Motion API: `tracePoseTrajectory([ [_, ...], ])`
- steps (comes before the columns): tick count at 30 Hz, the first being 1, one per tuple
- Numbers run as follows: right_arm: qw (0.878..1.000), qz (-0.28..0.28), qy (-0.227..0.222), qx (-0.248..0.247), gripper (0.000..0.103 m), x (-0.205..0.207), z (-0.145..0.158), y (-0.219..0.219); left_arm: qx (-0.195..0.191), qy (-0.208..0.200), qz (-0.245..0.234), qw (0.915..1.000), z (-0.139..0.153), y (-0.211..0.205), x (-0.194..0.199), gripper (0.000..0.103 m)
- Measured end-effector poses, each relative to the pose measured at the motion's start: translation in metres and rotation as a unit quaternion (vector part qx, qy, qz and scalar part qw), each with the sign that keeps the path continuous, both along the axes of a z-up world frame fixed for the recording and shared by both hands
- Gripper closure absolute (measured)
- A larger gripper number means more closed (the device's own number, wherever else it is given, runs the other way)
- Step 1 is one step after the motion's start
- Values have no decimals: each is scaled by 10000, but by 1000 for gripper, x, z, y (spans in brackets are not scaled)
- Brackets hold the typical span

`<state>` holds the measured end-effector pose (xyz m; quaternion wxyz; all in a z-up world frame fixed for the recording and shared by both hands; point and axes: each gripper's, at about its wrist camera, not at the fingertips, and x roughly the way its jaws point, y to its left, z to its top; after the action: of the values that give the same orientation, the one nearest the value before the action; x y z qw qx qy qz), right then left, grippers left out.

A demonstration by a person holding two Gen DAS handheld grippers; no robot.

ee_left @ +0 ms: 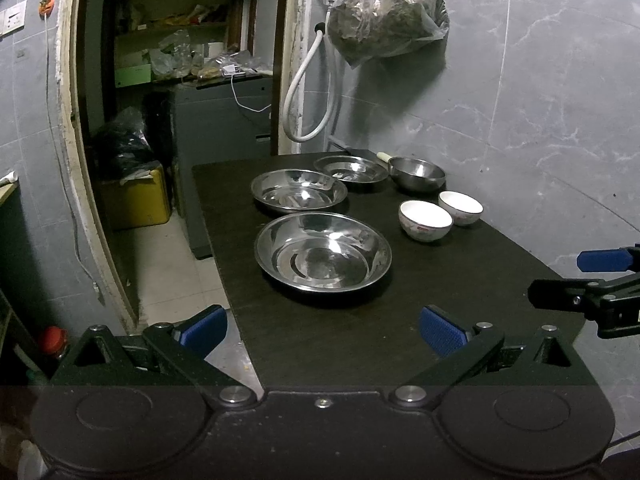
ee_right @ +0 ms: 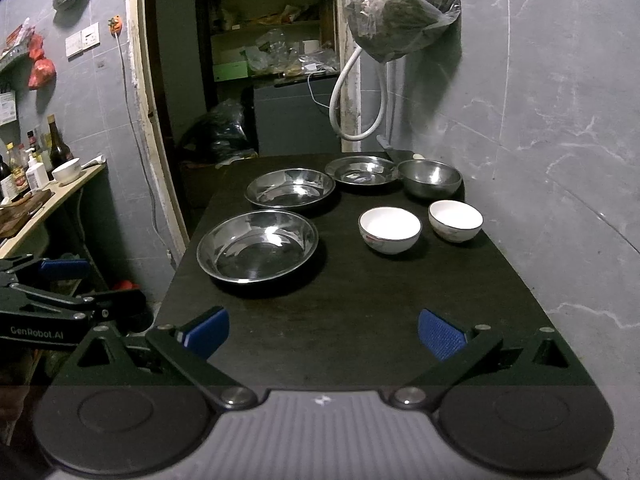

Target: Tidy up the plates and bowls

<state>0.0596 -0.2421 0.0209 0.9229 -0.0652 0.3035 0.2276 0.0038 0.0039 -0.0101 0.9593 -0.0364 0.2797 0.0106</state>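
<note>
On the dark table lie three steel plates: a near one, a middle one and a far one. A steel bowl stands at the back right. Two white bowls sit side by side in front of it. My left gripper hovers open above the table's near edge, empty. My right gripper is likewise open and empty, short of the dishes.
A grey tiled wall runs along the table's right side, with a filled plastic bag and a white hose hanging from it. A doorway opens behind the table. At the left stands a counter with bottles.
</note>
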Motion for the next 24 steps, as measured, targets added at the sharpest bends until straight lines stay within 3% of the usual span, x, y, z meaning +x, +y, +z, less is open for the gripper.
tracePoseTrajectory([
  [24, 10000, -16, 22, -23, 0, 6, -1, 2, -6, 54, 23, 10000, -1, -1, 4, 1],
])
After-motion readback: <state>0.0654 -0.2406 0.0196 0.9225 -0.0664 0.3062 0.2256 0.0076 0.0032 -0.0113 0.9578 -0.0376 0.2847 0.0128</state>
